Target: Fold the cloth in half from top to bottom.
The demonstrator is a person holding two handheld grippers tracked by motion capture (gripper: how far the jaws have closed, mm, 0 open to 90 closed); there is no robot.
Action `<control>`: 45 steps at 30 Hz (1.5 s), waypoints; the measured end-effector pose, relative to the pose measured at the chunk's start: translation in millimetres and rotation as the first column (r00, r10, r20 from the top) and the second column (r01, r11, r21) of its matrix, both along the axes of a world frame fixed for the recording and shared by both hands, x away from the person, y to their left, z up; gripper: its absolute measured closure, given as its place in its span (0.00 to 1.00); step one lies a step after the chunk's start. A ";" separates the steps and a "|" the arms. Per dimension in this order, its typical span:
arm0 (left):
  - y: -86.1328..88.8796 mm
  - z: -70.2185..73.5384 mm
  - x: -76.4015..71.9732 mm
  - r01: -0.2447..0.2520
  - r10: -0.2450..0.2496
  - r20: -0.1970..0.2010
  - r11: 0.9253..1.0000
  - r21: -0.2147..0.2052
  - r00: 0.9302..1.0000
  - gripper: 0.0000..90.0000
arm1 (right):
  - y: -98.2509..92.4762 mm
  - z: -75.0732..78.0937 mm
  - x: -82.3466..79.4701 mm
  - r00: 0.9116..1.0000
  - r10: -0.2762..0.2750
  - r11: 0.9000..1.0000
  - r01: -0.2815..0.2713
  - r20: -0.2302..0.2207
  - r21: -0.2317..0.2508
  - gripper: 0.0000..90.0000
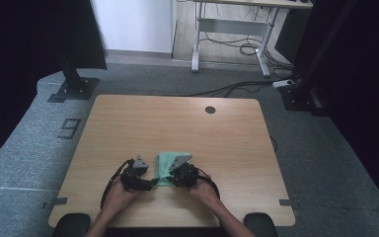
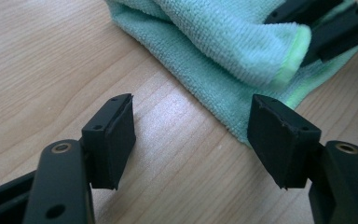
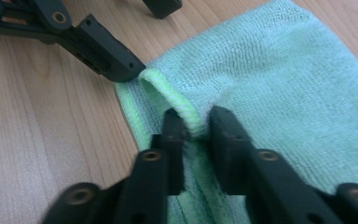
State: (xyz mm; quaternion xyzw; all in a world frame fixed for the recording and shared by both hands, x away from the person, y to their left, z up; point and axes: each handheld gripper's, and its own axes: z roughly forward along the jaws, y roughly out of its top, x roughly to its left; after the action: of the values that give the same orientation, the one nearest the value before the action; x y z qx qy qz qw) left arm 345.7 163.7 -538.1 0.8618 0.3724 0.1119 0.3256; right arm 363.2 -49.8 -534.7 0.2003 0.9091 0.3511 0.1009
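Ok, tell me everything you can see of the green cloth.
The green cloth is a mint-green microfibre towel with a looped, ribbed weave and a brighter stitched hem. It lies folded on the wooden table near the person's edge. The right gripper has pinched up a fold of its hemmed edge, lifting a small loop. The left gripper stands open beside its edge, not gripping it.

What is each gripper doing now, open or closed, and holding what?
Left gripper: open, holding nothing, jaws over the table beside the green cloth.
Right gripper: closed on a raised fold at the green cloth's edge.
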 end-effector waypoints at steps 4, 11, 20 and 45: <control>-1.6 -0.6 -0.8 -0.004 0.004 0.011 1.000 0.007 1.000 0.36 | -1.2 5.5 -2.5 1.000 0.000 1.000 0.000 0.024 0.005 0.91; -2.5 -0.6 -0.9 -0.009 0.009 0.011 1.000 0.007 1.000 0.36 | -2.3 20.9 -9.7 1.000 0.029 0.999 -0.029 -0.004 0.044 0.89; 7.6 11.7 1.2 -0.008 0.008 -0.025 1.000 -0.009 1.000 0.37 | -1.4 -0.3 -8.8 0.997 0.023 0.998 -0.019 -0.080 0.061 0.79; -11.1 13.1 13.5 0.005 -0.005 -0.002 1.000 -0.005 1.000 0.32 | -60.7 16.4 -1.7 0.985 -0.159 0.979 0.166 -0.065 0.120 0.30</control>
State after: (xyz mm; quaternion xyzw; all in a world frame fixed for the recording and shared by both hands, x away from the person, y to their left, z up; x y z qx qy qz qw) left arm 359.2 152.6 -525.0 0.8622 0.3707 0.1094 0.3275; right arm 361.5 -110.4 -518.3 0.2895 0.8684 0.3922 0.0914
